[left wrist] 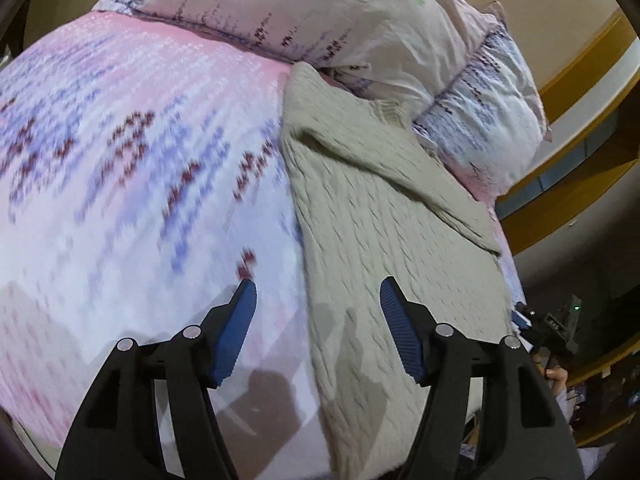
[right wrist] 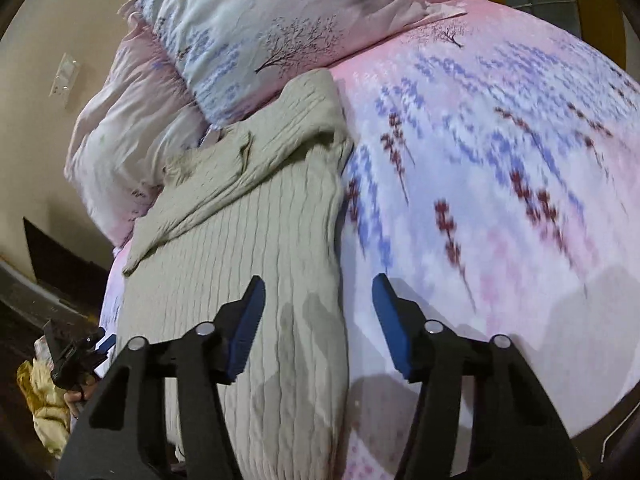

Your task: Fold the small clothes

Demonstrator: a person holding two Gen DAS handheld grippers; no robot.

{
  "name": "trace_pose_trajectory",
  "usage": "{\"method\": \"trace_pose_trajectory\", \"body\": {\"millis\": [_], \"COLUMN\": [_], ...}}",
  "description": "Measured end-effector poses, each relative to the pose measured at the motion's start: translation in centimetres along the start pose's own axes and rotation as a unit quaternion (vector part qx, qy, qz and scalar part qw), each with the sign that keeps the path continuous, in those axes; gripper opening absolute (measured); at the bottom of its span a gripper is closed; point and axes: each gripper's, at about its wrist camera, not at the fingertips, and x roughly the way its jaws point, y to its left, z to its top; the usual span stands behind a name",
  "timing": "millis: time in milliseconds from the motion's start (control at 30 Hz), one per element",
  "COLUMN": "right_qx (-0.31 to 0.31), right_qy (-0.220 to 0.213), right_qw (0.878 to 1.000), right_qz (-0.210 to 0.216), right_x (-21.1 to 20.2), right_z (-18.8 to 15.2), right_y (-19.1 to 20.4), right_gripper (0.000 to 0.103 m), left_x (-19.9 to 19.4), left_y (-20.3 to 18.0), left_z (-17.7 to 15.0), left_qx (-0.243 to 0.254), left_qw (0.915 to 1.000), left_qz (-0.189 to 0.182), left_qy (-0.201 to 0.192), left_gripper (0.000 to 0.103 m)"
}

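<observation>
My left gripper (left wrist: 316, 292) hangs with jaws apart and nothing between them, straddling the left edge of one beige knit sweater (left wrist: 384, 216) on the floral bedspread (left wrist: 120, 160). My right gripper (right wrist: 318, 288) is likewise spread, empty, over its right edge; two pillows (right wrist: 256, 28) lie beyond.

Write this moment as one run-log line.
left gripper: open, empty | right gripper: open, empty | beige knit sweater: partly folded on floral bedspread | pillows: beyond sweater

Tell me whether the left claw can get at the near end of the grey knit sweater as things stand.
Probably yes. The left claw is open and empty above the sweater, which lies flat on the bedspread with nothing over its near end.
</observation>
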Motion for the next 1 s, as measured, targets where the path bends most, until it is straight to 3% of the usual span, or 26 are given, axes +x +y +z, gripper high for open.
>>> {"method": "trace_pose_trajectory", "body": {"millis": [133,167,400,600,733,767,833,1000], "right_qx": [0.016,0.021,0.039,0.009,-0.009,-0.014,-0.030,-0.081], "right_qy": [0.019,0.025,0.068,0.084,0.081,0.076,0.059,-0.016], "right_qw": [0.999,0.998,0.986,0.985,0.986,0.986,0.988,0.991], "right_qz": [0.048,0.060,0.148,0.151,0.148,0.145,0.137,0.108], "right_x": [-1.1,-1.3,-2.3,-2.2,-2.1,-2.2,-2.6,-4.6], "right_z": [-1.9,-2.4,-7.0,-8.3,-8.2,-8.2,-7.9,-6.5], "right_y": [-0.8,-1.1,-1.3,0.3,1.1,1.2,1.8,3.8], "right_gripper": [0.045,0.042,0.029,0.020,0.010,0.008,0.008,0.007], "left_x": [-0.8,-0.8,-1.5,-1.6,-1.3,-1.1,-1.0,-1.7], "left_y": [-0.8,-0.9,-2.2,-3.3,-3.3,-3.4,-3.5,-4.5], "left_z": [-2.4,-3.3,-6.9,-8.1,-8.1,-8.0,-7.8,-6.2], "left_qx": [-0.006,-0.013,-0.019,-0.010,-0.017,-0.017,-0.012,0.023], "left_qw": [0.9997,0.9989,0.9955,0.9941,0.9936,0.9939,0.9948,0.9978], "left_qz": [-0.025,-0.044,-0.089,-0.098,-0.098,-0.094,-0.083,-0.055], "left_qy": [0.004,0.014,0.026,0.044,0.053,0.056,0.058,0.031], "left_gripper": [0.052,0.043,0.038,0.036,0.025,0.018,0.008,0.006]}}
